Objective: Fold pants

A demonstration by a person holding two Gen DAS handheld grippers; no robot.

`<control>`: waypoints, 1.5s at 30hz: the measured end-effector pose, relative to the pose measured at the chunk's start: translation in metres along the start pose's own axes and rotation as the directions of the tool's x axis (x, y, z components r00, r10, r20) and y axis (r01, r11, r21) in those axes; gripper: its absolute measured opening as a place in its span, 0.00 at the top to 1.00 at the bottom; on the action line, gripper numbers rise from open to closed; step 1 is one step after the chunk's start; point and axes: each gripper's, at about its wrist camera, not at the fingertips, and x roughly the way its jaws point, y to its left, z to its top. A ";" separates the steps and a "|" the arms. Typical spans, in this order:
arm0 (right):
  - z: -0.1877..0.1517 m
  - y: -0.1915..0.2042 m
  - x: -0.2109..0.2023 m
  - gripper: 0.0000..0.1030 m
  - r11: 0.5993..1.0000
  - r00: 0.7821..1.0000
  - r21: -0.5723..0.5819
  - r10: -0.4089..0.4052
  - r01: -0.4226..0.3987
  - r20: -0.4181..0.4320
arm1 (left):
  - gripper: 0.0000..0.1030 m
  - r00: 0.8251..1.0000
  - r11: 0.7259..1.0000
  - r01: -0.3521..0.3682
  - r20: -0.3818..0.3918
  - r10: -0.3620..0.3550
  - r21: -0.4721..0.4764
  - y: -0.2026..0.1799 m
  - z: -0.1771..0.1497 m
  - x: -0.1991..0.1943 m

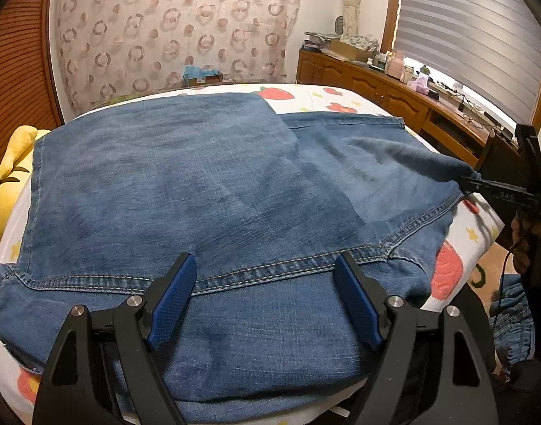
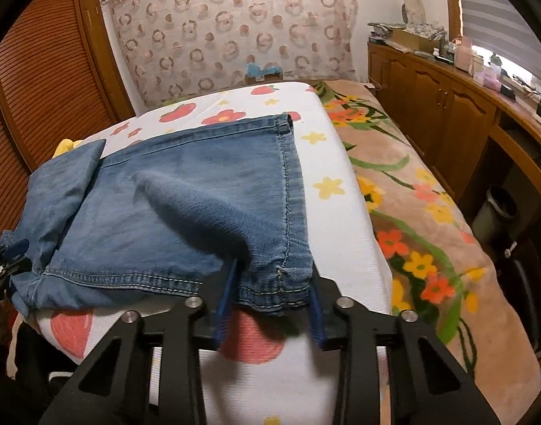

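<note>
We see a bed [image 2: 345, 191] covered with a white sheet printed with strawberries and yellow flowers, and the pants [image 1: 206, 184] lie spread over most of its near end. They are blue denim, faded paler in broad patches, with double rows of light stitching along the seams. One panel is folded flat over the rest, its straight edge running across the cloth in the left wrist view. In the right wrist view a soft ridge of fabric rises up the middle of the leg, and a stitched hem runs down its right side towards the nearest corner. Beside the bed on the right lies a brown blanket [image 2: 430, 219] with orange and yellow flowers, and past it stands a wooden cabinet [image 2: 447, 106].

The left gripper [image 1: 267, 297] hovers over the denim near a stitched seam, its blue pads [image 1: 175, 294] spread wide with nothing between them.

The right gripper [image 2: 270, 304] pinches the near corner of the pants, a bunch of hem caught between its blue pads [image 2: 226, 301], with the cloth lifted a little there.
</note>
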 end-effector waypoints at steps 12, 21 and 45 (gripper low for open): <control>0.016 0.018 -0.026 0.84 0.999 0.996 -0.021 0.048 -0.046 0.074 | 0.21 1.000 1.000 0.008 0.024 -0.007 -0.022 0.005 0.002 -0.014; 0.067 0.091 -0.068 0.84 0.967 0.964 -0.217 0.178 -0.134 0.196 | 0.21 0.997 0.999 -0.016 0.080 0.019 -0.038 0.017 0.007 -0.040; 0.105 0.268 -0.035 0.58 0.787 0.902 -0.490 0.431 -0.375 0.003 | 0.21 0.985 0.985 -0.080 0.141 0.103 -0.155 0.083 -0.009 -0.079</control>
